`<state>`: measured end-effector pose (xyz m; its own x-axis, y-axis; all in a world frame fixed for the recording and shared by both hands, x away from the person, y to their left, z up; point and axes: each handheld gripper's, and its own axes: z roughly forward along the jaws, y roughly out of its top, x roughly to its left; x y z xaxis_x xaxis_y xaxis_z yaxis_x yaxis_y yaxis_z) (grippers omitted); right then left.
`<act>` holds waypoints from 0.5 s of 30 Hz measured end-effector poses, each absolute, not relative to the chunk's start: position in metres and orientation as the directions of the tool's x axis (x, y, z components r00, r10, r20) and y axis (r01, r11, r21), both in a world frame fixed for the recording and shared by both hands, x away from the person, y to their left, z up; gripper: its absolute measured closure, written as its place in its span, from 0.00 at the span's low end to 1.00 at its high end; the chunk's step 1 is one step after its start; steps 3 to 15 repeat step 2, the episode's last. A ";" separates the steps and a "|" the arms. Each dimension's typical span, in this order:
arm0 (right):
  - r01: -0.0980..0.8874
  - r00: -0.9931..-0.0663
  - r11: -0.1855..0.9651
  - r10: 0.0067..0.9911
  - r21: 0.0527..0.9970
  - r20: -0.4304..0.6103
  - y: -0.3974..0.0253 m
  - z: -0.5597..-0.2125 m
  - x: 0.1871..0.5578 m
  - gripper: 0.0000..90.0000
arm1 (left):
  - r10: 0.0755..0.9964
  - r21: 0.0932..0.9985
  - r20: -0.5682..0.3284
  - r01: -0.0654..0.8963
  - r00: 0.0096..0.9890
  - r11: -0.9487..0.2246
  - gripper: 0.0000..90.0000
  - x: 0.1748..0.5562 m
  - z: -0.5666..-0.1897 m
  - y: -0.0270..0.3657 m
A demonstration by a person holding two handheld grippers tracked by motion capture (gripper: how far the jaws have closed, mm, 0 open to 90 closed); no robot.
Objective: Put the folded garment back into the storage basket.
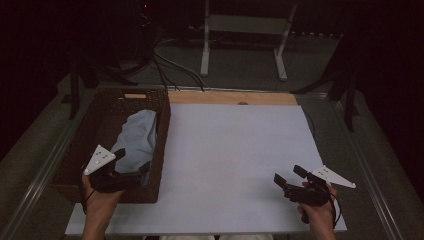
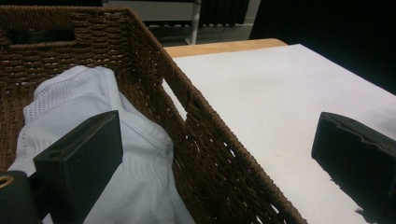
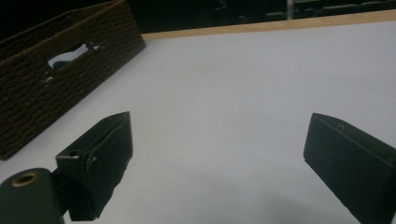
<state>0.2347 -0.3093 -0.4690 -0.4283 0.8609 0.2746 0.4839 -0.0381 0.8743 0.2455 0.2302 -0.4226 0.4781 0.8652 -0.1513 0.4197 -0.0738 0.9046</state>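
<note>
Covering most of the table: white board (image 1: 235,165), bare between basket and right gripper.
Basket (image 1: 162,145): at board's left edge.
Cloth (image 1: 137,135): inside basket.
Left gripper (image 1: 132,167): jaws apart, straddling basket's right wall.
Right gripper (image 1: 290,176): jaws apart, above board's near right corner.

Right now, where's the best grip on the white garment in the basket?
Judging by the pose, pinch the raised fold of the white garment near the basket wall, coming from above with the open left tool; the tall woven sides block a side approach.
</note>
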 end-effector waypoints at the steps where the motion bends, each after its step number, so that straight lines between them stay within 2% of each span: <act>1: 0.497 -0.415 -0.036 0.868 0.867 0.274 -0.313 -0.470 0.235 0.09 | 0.863 0.906 -0.158 0.418 0.480 -0.066 0.04 0.245 -0.423 0.231; 15: 0.497 -0.415 -0.036 0.868 0.867 0.274 -0.313 -0.470 0.235 0.09 | 0.856 0.909 -0.174 0.413 0.486 -0.050 0.04 0.245 -0.422 0.233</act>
